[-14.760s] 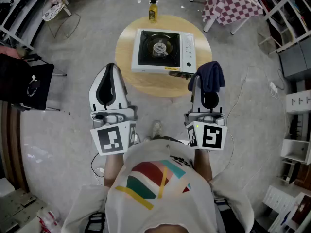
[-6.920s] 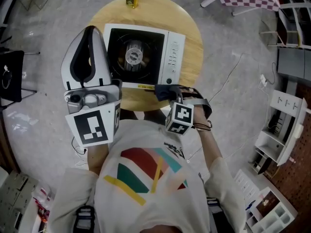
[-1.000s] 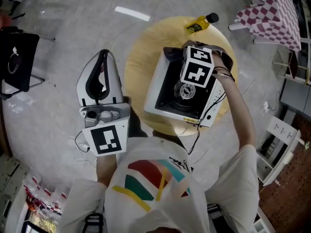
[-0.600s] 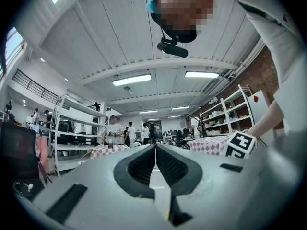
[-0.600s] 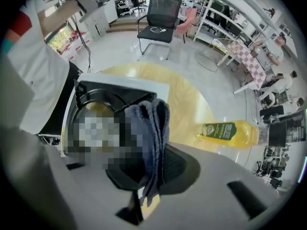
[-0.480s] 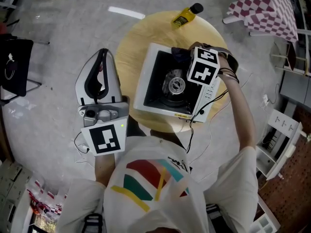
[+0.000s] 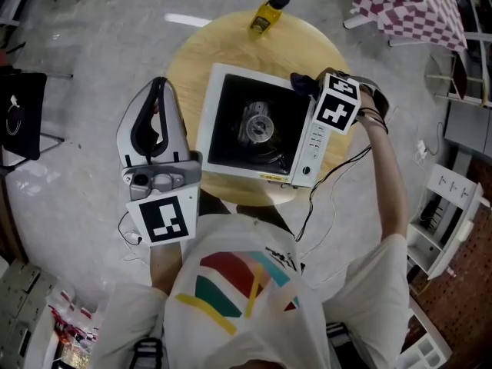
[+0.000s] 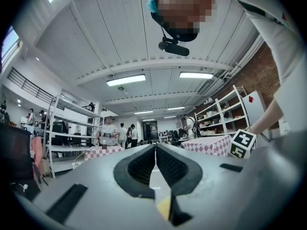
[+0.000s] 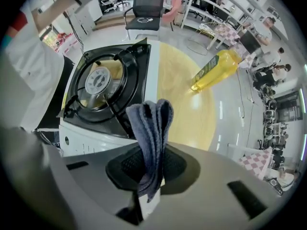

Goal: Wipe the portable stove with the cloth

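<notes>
The right gripper (image 9: 152,162) is clamping the folded dark cloth (image 9: 149,123) firmly between its 2 jaws, with a loose bunch of the cloth standing out past the tips. It is reaching over the far right corner of the portable stove (image 7: 257,125), which is sitting at a slight angle on the round wooden table (image 7: 192,68). Whether the cloth is actually pressing on the stove or hanging just above it cannot be told from either view.

The left gripper (image 7: 157,91) is being held to the left of the stove, off the table's edge, with its jaws together and nothing between them.

To wipe well from here, the loose end of the cloth probably needs laying flat on the white rim, rather than dabbing with its tip. Long overlapping strokes should then run along the rim and down the control strip (image 7: 315,141). The prongs of the pan support (image 9: 125,56) around the burner (image 9: 98,80) are looking likely to snag the fabric, so light pressure there seems wise.

Nothing is steadying the stove, so hard pushes may slide it toward the yellow bottle (image 7: 265,15), which is lying at the far side of the table. The cable (image 7: 332,187) trailing off the near right corner could also catch.
</notes>
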A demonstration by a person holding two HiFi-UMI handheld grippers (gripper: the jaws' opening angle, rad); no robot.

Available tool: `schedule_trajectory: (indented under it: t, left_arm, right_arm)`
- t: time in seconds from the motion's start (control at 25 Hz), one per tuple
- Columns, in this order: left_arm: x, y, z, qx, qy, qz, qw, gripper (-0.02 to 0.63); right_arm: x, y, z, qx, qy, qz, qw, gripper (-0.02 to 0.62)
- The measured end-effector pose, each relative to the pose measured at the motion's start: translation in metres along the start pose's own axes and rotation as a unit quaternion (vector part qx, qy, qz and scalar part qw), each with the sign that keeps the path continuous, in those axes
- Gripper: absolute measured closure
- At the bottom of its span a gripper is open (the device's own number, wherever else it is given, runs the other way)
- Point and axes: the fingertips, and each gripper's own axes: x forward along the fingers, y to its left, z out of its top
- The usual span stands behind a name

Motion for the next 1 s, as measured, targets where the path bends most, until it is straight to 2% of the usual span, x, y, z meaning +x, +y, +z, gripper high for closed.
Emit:
schedule_trajectory:
  t: [0.36,0.68,0.84,1.0]
  left_arm:
    - [-0.010,-0.021,0.014,0.006,-0.007,0.009,0.9999,0.598]
    - [-0.017,-0.034,0.020,0.018,-0.012,0.025,0.9994,0.598]
    - [-0.034,-0.019,0.026,0.016,-0.017,0.038,0.9990,0.598]
    - [-0.033,0.005,0.047,0.001,-0.057,0.037,0.9977,0.598]
  right_arm:
    - [0.001,0.011,-0.041,0.012,0.012,-0.014,1.000,0.563]
    - [0.004,0.008,-0.051,0.020,0.003,-0.039,0.999,0.563]
    - [-0.029,0.009,-0.026,0.073,-0.042,-0.092,0.992,0.561]
    - [-0.088,0.009,0.037,0.109,-0.101,-0.186,0.971,0.561]
